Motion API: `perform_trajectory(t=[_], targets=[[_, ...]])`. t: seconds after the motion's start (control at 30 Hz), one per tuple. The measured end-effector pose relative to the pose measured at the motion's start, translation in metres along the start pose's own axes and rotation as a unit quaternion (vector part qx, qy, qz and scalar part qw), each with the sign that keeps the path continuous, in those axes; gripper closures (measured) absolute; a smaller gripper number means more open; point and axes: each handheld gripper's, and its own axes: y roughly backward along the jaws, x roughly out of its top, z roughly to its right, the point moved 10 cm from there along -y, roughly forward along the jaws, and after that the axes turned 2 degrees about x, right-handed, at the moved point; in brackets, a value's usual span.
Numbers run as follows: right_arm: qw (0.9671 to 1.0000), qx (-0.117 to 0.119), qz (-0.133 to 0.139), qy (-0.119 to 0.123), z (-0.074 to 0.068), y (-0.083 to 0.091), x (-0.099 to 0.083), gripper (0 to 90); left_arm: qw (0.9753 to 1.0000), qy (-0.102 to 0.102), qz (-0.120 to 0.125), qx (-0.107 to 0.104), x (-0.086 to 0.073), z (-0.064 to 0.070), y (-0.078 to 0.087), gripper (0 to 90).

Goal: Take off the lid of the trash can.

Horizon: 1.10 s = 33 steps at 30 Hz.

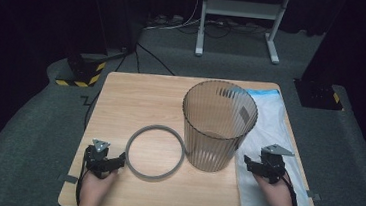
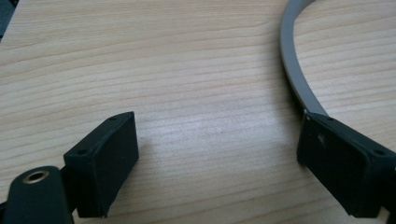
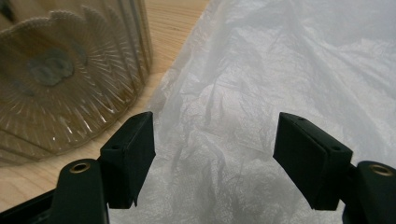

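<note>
Where the light wooden table (image 1: 121, 97) reaches its near left corner, the left hand-held gripper (image 1: 115, 163) rests low over the wood with its jaws spread wide and nothing between them. In the left gripper view that same left hand-held gripper (image 2: 217, 156) shows bare wood grain between its two black jaws, and one jaw sits right at the rim of the flat grey plastic ring (image 2: 295, 70), touching it or very nearly so. The flat grey plastic ring (image 1: 155, 153) lies flat on the table towards the near edge, left of the middle, and its far right arc meets the foot of the tall ribbed see-through plastic bin (image 1: 218, 125). That bin stands upright near the middle of the table, a little towards the right. Along the right edge a thin white plastic bag with a blue strip (image 1: 275, 121) lies spread flat, running from the far right corner to the near right corner. The right hand-held gripper (image 1: 250, 165) hovers over the near part of the bag, just beside the bin's base. In the right gripper view the right hand-held gripper (image 3: 215, 156) has its jaws wide apart over crumpled white film (image 3: 289, 70), gripping nothing, with the bin's ribbed wall (image 3: 70, 84) close alongside.
</note>
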Motion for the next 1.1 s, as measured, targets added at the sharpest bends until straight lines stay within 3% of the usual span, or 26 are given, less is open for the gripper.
perform_trajectory(t=[0.1,0.17,0.2,0.23,0.37,0.47,0.6,0.77,0.87,0.93,0.97,1.0,1.03,1.07,1.1], targets=[[0.9997,-0.020,-0.011,-0.011,0.009,-0.007,-0.002,28.8,1.0000,0.001,0.000,0.000,0.000,0.000,0.000,12.5],[0.9989,-0.042,-0.021,-0.001,0.017,-0.013,-0.002,29.0,1.0000,0.002,0.001,-0.001,-0.001,0.001,0.000,12.6],[0.9989,-0.042,-0.021,-0.001,0.017,-0.013,-0.002,29.0,1.0000,0.002,0.001,-0.001,-0.001,0.001,0.000,12.6],[0.9980,-0.053,-0.032,-0.006,0.026,-0.017,-0.001,29.9,1.0000,0.000,0.000,-0.001,-0.001,0.001,0.001,12.6],[0.9962,-0.068,-0.044,-0.032,0.043,-0.023,0.000,32.4,1.0000,-0.006,0.001,-0.006,-0.001,0.002,0.001,13.2],[0.9945,-0.068,-0.065,-0.047,0.044,-0.025,-0.004,32.7,0.9999,-0.008,0.003,-0.007,-0.001,0.003,0.002,14.8],[0.9944,-0.059,-0.072,-0.050,0.026,-0.019,-0.012,33.1,0.9999,-0.010,0.001,-0.007,-0.001,0.002,0.002,14.8],[0.9976,-0.023,-0.063,-0.013,-0.018,-0.005,-0.027,33.8,0.9999,-0.010,0.002,-0.009,-0.001,0.003,0.002,15.1],[0.9980,-0.022,-0.059,-0.009,-0.024,0.005,-0.025,33.4,0.9999,-0.009,0.003,-0.008,-0.001,0.003,0.002,15.2],[0.9984,-0.026,-0.050,-0.008,-0.021,0.009,-0.020,33.1,0.9999,-0.009,0.003,-0.008,-0.001,0.003,0.003,15.2],[0.9982,-0.043,-0.040,-0.012,-0.008,0.015,-0.010,31.7,0.9999,-0.008,0.003,-0.007,-0.002,0.003,0.003,15.2],[0.9982,-0.043,-0.040,-0.012,-0.008,0.015,-0.010,31.7,0.9999,-0.008,0.003,-0.007,-0.002,0.003,0.003,15.3],[0.9976,-0.056,-0.032,-0.024,0.011,0.018,0.000,31.1,0.9999,-0.008,0.003,-0.007,-0.002,0.003,0.003,15.2],[0.9976,-0.056,-0.032,-0.024,0.011,0.018,0.000,31.1,0.9999,-0.008,0.003,-0.007,-0.002,0.003,0.003,15.1],[0.9965,-0.071,-0.031,-0.031,0.029,0.018,0.005,29.6,0.9999,-0.008,0.003,-0.007,-0.002,0.003,0.003,15.2]])
